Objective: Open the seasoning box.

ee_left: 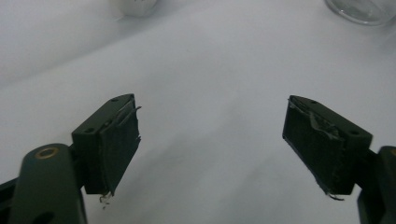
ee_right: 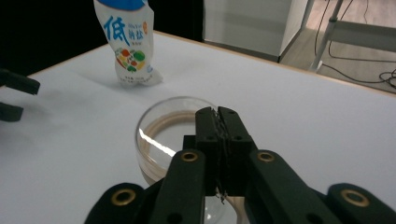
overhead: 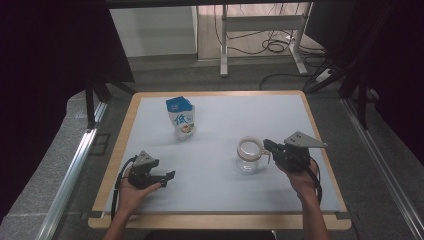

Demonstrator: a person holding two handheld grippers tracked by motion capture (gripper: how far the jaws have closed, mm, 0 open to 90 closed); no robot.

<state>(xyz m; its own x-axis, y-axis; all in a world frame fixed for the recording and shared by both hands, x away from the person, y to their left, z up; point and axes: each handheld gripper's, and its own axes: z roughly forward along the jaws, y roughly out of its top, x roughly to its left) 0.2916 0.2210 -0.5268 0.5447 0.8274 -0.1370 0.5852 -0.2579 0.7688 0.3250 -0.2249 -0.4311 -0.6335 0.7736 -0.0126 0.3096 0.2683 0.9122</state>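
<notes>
A clear glass jar (overhead: 248,156) with a tan ring at its mouth stands right of the table's middle; in the right gripper view the jar (ee_right: 156,135) sits just under my jaws. My right gripper (overhead: 266,145) is shut, its tips (ee_right: 217,113) pressed together over the jar's near rim; I cannot tell whether anything is pinched lower down. A blue and white pouch (overhead: 181,119) stands upright at the back, and in the right gripper view the pouch (ee_right: 130,42) is beyond the jar. My left gripper (overhead: 171,175) rests open near the front left, with bare table between its jaws (ee_left: 210,140).
The white table top (overhead: 220,190) has a wooden rim. In the left gripper view, the jar's base (ee_left: 362,10) shows at the top right and the pouch's bottom (ee_left: 135,5) at the top left. A metal desk frame (overhead: 260,30) and cables lie on the floor behind.
</notes>
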